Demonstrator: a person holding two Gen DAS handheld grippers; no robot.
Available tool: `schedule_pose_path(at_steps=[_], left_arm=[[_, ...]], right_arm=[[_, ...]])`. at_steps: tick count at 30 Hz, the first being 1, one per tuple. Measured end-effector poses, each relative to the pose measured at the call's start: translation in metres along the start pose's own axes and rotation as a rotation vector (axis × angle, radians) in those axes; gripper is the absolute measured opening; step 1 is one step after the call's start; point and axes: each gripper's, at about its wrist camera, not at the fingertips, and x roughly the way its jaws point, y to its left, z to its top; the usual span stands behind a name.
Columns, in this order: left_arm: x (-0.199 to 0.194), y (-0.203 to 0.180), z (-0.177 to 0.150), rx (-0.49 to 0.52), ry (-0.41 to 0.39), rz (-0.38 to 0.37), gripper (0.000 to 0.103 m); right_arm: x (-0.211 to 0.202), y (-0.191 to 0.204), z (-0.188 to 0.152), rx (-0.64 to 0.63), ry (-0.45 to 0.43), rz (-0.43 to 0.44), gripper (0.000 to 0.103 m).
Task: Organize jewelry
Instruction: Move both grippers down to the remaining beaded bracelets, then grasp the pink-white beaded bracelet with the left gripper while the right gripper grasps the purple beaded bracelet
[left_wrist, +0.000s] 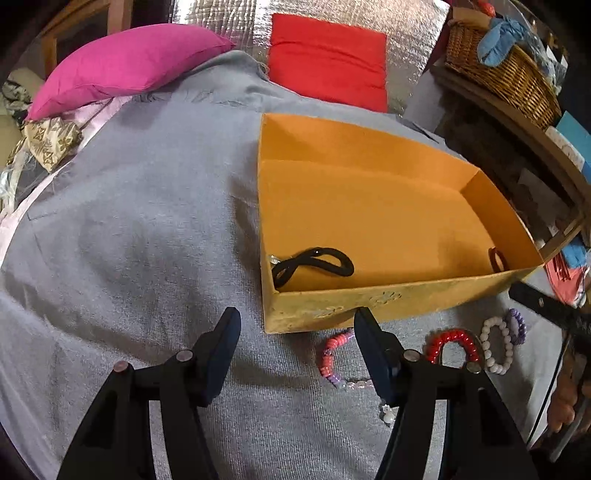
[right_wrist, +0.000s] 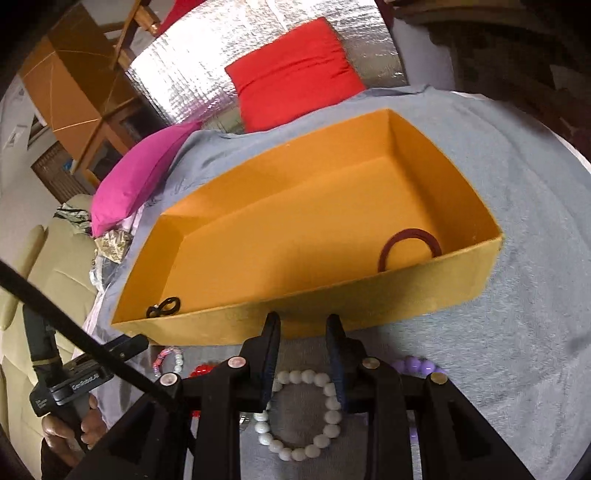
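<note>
Done: black hair tie (left_wrist: 314, 264) and a dark red ring (right_wrist: 408, 247), perhaps a bangle, lay inside the orange box (left_wrist: 369, 306).
Left: white bead bracelet (right_wrist: 303, 417) and other bracelets outside, just before the box.
Left gripper (left_wrist: 295, 354): spread wide, empty.
Right gripper (right_wrist: 303, 354): parted over the white bracelet.

Orange box (left_wrist: 369, 206), white bead bracelet (right_wrist: 303, 417), grey cloth (left_wrist: 140, 229)

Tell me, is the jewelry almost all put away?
Not yet. Two pieces lie in the orange box: a black band and a dark red ring. Both grippers' jaws are open and empty. Still outside: white bracelet, red one, pink one, purple one.
</note>
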Motion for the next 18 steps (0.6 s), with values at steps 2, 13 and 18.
schedule_pose_path(at_steps=[2, 13, 18], left_arm=[[-0.013, 0.006, -0.005, -0.011, -0.022, -0.014, 0.065], [-0.025, 0.018, -0.043, -0.005, 0.084, -0.01, 0.065], [-0.019, 0.012, -0.038, -0.027, 0.1, -0.073, 0.063]], right_arm=[[-0.006, 0.014, -0.007, -0.049, 0.0, 0.037, 0.029], [0.016, 0.089, -0.061, -0.413, 0.179, 0.144, 0.032], [0.038, 0.083, -0.06, -0.402, 0.224, 0.111, 0.032]])
